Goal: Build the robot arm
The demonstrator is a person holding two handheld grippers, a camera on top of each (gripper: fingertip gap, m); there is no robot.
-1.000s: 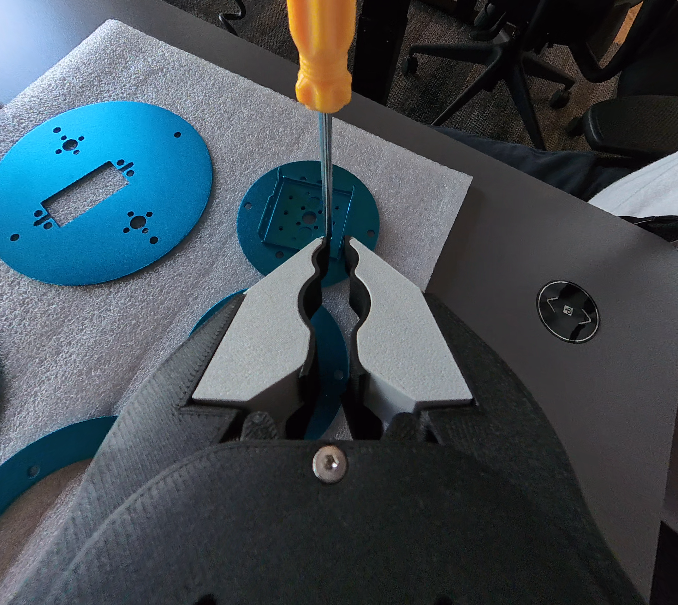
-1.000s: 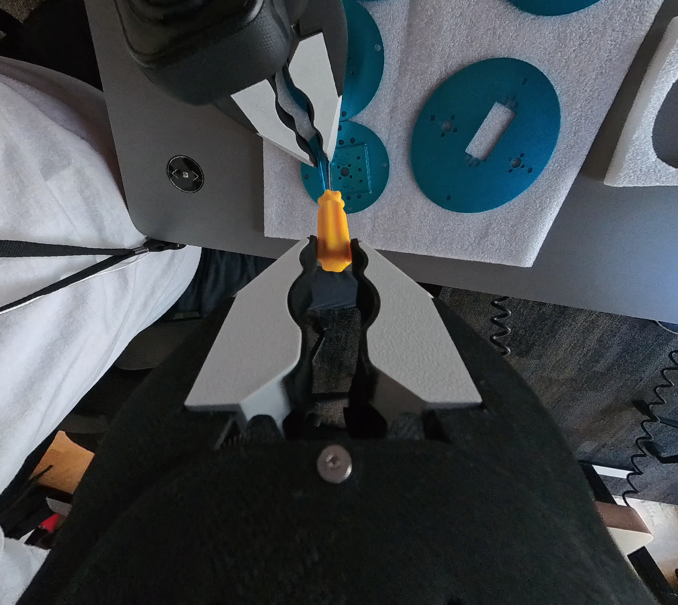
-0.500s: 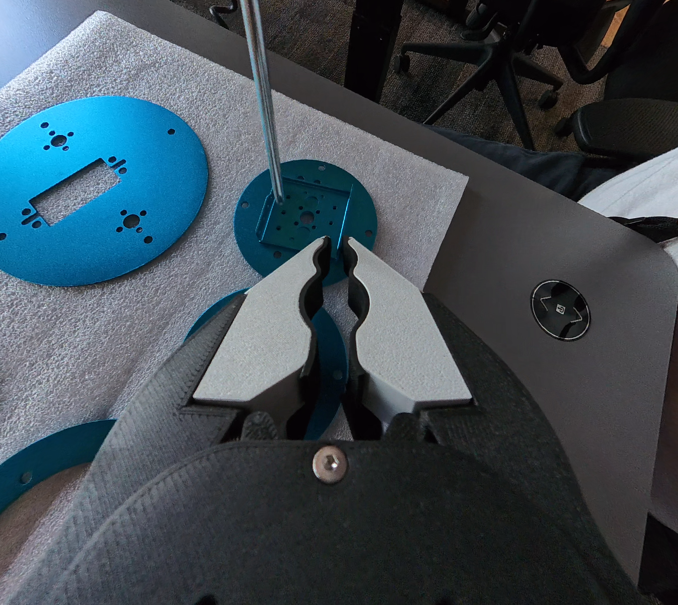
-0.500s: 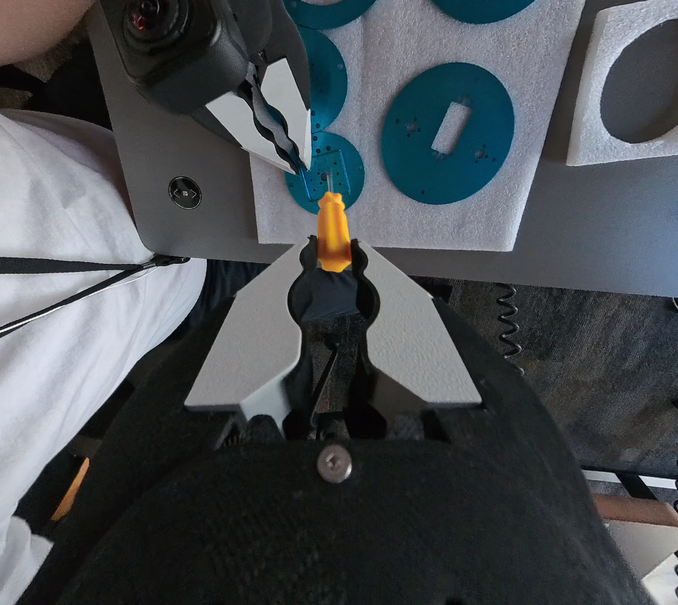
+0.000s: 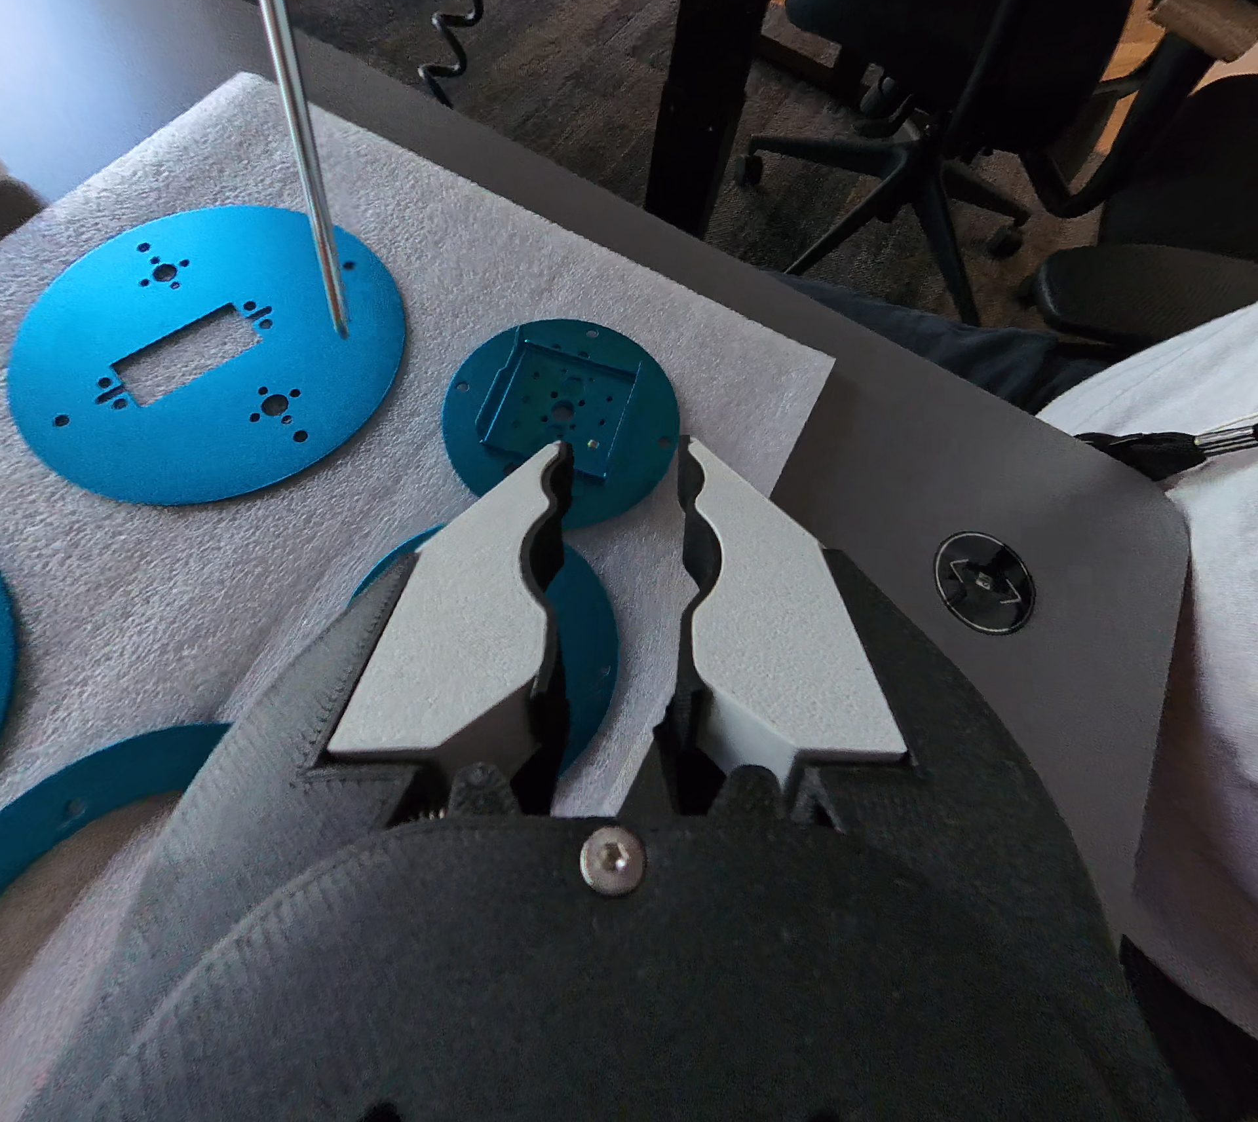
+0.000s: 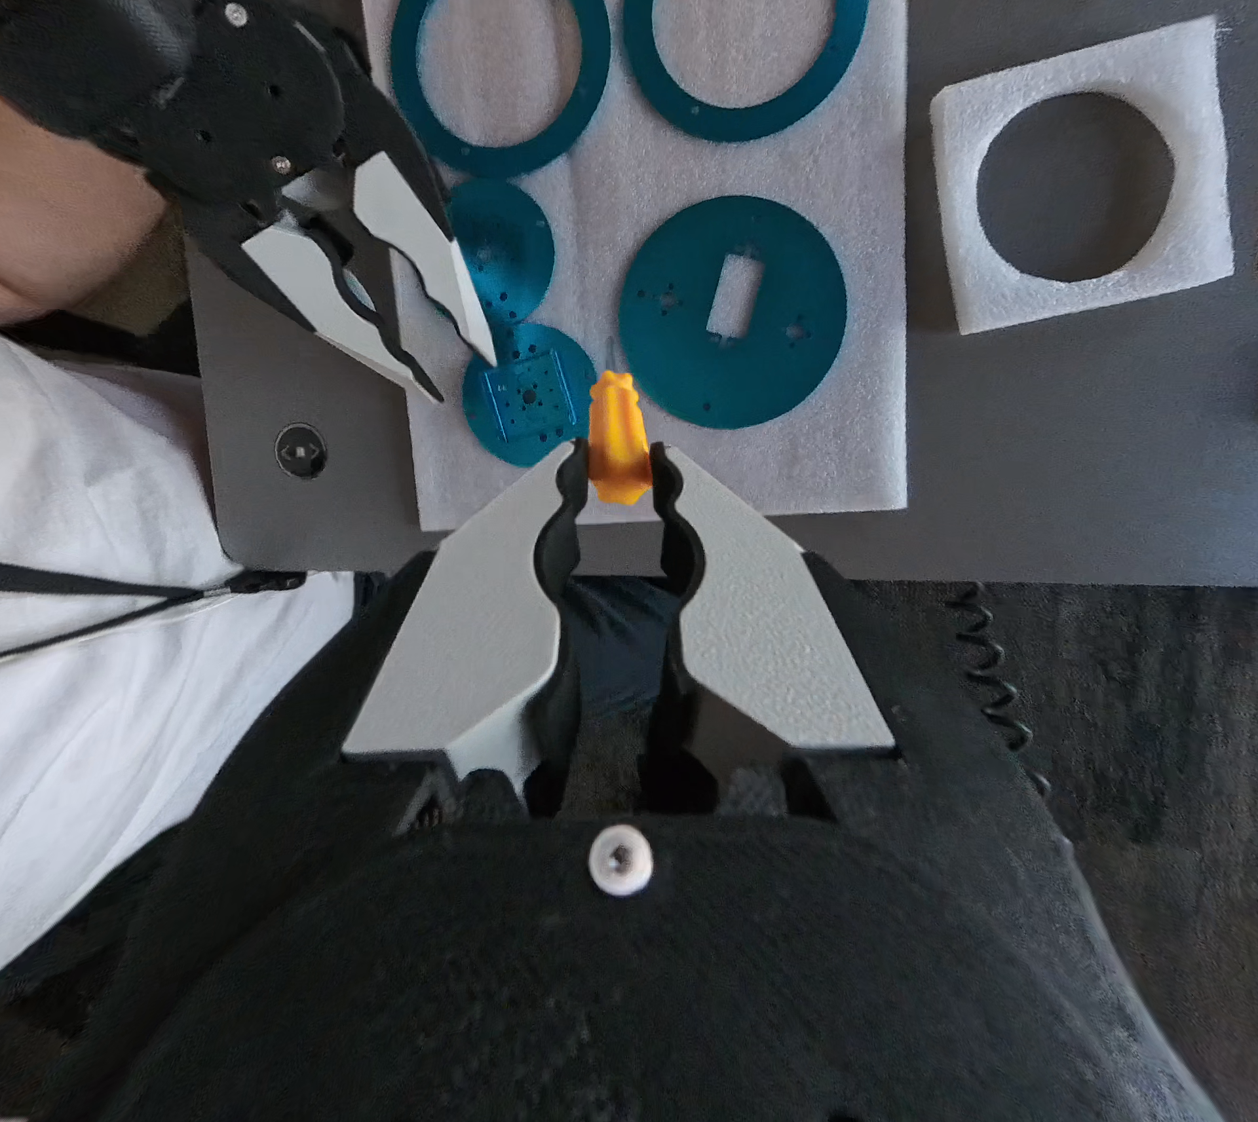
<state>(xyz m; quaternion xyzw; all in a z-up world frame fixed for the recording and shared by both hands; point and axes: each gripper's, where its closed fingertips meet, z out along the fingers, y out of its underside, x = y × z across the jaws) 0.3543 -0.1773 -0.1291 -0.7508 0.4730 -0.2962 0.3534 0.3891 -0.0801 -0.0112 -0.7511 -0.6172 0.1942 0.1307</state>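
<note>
My right gripper point(image 6: 618, 451) is shut on the orange handle of a screwdriver point(image 6: 616, 443). In the left wrist view the screwdriver point(image 5: 306, 157) points down, with its tip just over the large blue disc with a rectangular slot point(image 5: 204, 443). That disc also shows in the right wrist view point(image 6: 732, 381). My left gripper point(image 5: 626, 449) is open and empty, its tips over the near edge of a small blue disc with a square bracket point(image 5: 476, 409). In the right wrist view the left gripper point(image 6: 463, 378) stands at that disc's point(image 6: 527, 395) left edge.
All parts lie on a white foam sheet point(image 5: 476, 245) on a dark desk point(image 5: 953, 477). A second small blue disc point(image 5: 585, 633) lies under my left fingers. Two blue rings point(image 6: 595, 48) point(image 6: 742, 124) lie farther off. A foam block with a round hole point(image 6: 1198, 62) is at the right. Office chairs stand beyond the desk. Across from one pair of fingers to the other is roughly 15 centimeters.
The screwdriver lifted out of the small disc's bracket and moved over the large slotted disc. My left gripper opened. The right gripper drew back from the desk.
</note>
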